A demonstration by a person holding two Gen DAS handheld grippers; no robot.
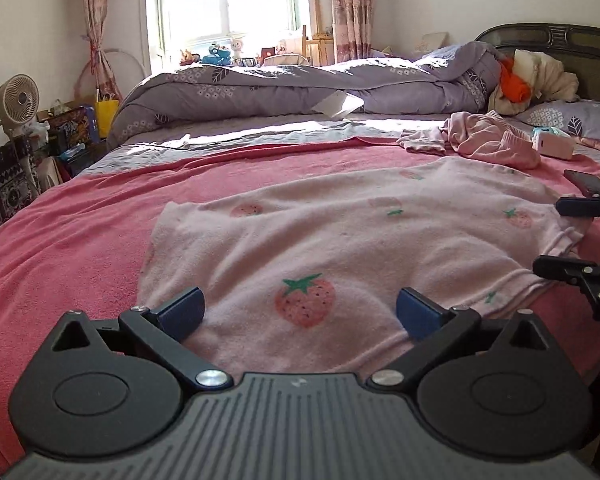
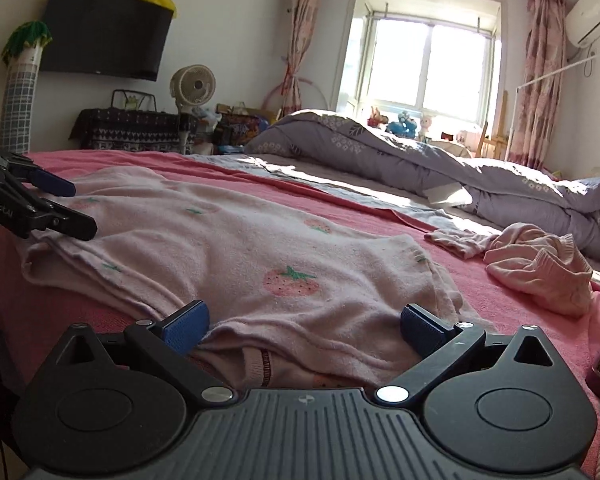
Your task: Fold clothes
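Pale pink strawberry-print garment (image 1: 340, 240) spread flat on pink blanket (image 1: 60, 248) across bed.

Left gripper (image 1: 300, 312) spread wide, empty, poised over garment's near hem; right gripper (image 2: 304, 326) equally wide, gripping nothing, blue pads (image 2: 186, 326) flanking bunched near edge. Crumpled pink clothes (image 1: 488, 140) lying at 1 o'clock, lilac duvet (image 1: 300, 84) heaped at 12 o'clock.
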